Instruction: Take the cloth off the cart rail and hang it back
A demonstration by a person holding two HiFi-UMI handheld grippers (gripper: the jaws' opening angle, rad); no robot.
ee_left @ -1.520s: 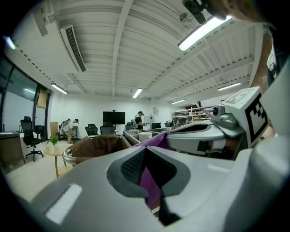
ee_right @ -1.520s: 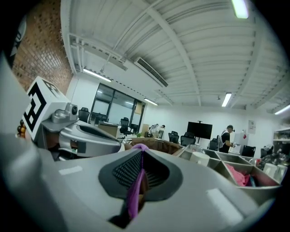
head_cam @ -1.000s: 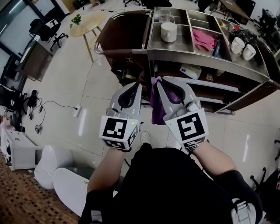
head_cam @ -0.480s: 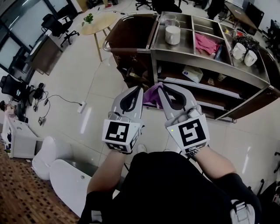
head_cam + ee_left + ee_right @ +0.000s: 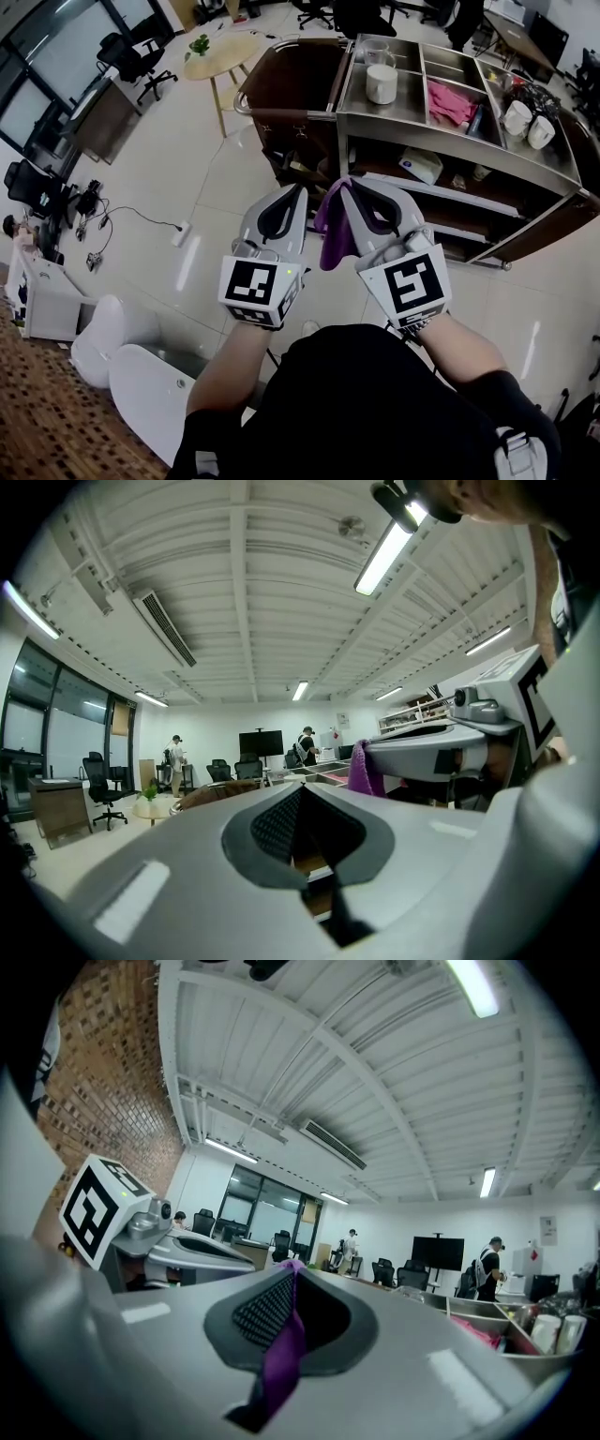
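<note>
- The cloth (image 5: 331, 232) is off the cart (image 5: 450, 142) and dangles in front of it, pinched in the right gripper (image 5: 349, 185).
- The left gripper (image 5: 301, 187) is closed on nothing.
- Rehanging it on the rail (image 5: 242, 99) remains.

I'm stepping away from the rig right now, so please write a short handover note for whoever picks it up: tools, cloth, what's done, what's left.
Right tool: shut on the purple cloth, which hangs from its tip in the air.
Left tool: shut, empty, close beside the right one.
Cart: ahead of both tools; the rail at its left end has no cloth on it.
Done: cloth is off the rail.
Left: hang it back over the rail.
</note>
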